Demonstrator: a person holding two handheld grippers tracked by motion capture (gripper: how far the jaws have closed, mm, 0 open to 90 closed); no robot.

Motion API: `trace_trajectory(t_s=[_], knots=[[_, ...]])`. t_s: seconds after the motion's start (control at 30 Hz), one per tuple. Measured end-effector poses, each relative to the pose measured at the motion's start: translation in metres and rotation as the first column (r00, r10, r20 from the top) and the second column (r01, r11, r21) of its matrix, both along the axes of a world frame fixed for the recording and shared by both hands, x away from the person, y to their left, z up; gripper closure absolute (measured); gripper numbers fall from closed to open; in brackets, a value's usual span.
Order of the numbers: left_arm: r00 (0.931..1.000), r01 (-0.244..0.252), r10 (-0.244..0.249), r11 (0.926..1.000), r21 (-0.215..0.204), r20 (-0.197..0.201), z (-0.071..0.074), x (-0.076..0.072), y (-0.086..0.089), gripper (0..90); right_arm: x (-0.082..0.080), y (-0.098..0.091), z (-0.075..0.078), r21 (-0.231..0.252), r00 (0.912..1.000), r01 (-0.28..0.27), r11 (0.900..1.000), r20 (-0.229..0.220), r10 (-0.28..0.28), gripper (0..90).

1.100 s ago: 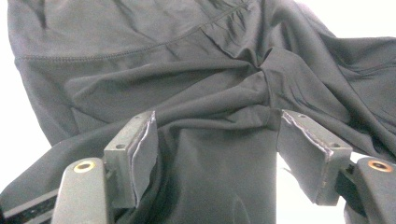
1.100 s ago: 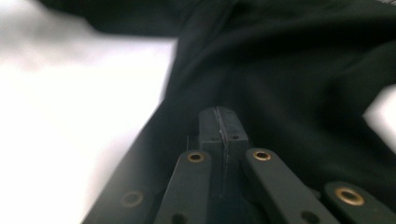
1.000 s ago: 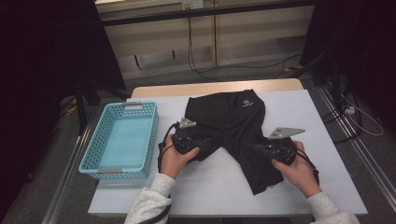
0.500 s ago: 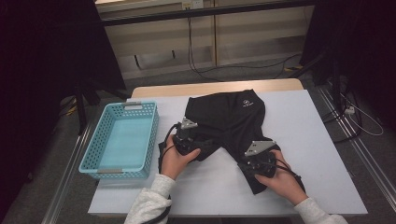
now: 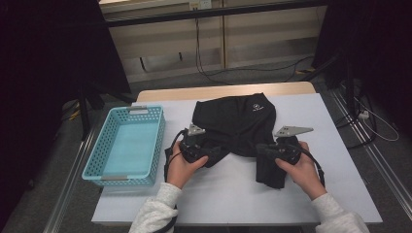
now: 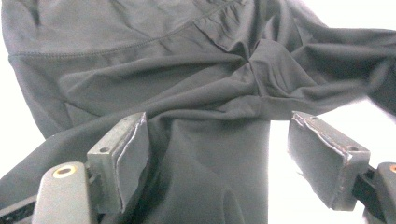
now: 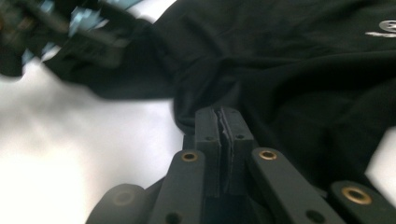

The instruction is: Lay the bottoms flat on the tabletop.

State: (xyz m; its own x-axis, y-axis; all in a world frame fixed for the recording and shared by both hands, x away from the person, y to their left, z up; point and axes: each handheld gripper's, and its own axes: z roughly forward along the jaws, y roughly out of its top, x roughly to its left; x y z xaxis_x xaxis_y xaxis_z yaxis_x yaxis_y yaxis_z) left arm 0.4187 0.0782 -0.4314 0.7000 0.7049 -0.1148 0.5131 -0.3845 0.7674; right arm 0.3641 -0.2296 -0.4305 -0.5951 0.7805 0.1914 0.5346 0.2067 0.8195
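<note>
Currently right gripper (image 7: 223,126) jaws are pinching the black stretchy fabric shorts (image 5: 233,126); left gripper (image 6: 210,158) jaws are standing wide, leg between; thin pinch may slip.

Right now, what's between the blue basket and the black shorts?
Bare white table in the high view; nearer the person, the left gripper sits beside the basket, open over the shorts.

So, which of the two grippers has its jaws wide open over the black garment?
The left gripper: its jaws stand apart astride the black garment. The right gripper has its jaws shut.
</note>
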Motion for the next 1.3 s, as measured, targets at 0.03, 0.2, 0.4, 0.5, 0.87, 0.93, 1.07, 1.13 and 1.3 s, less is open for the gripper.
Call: trace_trajectory(t_s=[0.03,0.2,0.4,0.5,0.87,0.93,1.07,1.13,1.3], knots=[[1.0,0.002,-0.002,1.0,-0.002,-0.001,0.0,0.0,-0.001,21.8,0.003,-0.003,-0.003,0.001,0.9999,0.016,0.9999,-0.005,-0.016,86.5],[1.0,0.004,-0.004,0.9999,-0.012,-0.004,0.0,-0.001,-0.002,21.8,0.011,-0.001,-0.021,-0.08,0.9982,0.034,0.9962,-0.046,-0.038,75.2],[0.9999,0.015,-0.015,0.9997,-0.019,-0.005,0.002,-0.002,-0.002,20.7,0.003,0.005,-0.013,-0.116,0.9997,0.019,0.9931,-0.012,-0.02,57.2],[0.9997,0.023,-0.024,0.9995,-0.02,-0.007,0.002,-0.003,-0.004,20.1,-0.003,0.0,-0.007,-0.129,0.9993,0.037,0.991,0.009,-0.036,51.1],[0.9976,0.068,-0.069,0.9972,-0.032,-0.007,0.004,-0.008,-0.017,17.2,-0.024,-0.033,0.002,-0.082,0.9925,0.115,0.99,0.051,-0.111,38.6],[0.9964,0.083,-0.083,0.9959,-0.038,-0.016,0.003,-0.008,-0.02,17.1,-0.027,-0.037,0.001,-0.093,0.9914,0.125,0.9878,0.051,-0.121,38.1],[0.9945,0.1,-0.101,0.9941,-0.043,-0.025,0.003,-0.008,-0.026,17.0,-0.035,-0.047,-0.002,-0.105,0.9882,0.151,0.9829,0.039,-0.148,37.4],[0.9934,0.111,-0.112,0.993,-0.04,-0.022,0.002,-0.008,-0.03,17.0,-0.038,-0.052,-0.003,-0.107,0.986,0.166,0.9804,0.038,-0.163,37.4],[0.9904,0.135,-0.136,0.9903,-0.035,-0.026,0.0,-0.009,-0.038,17.0,-0.043,-0.059,-0.006,-0.122,0.9817,0.19,0.9742,0.04,-0.186,37.4]])
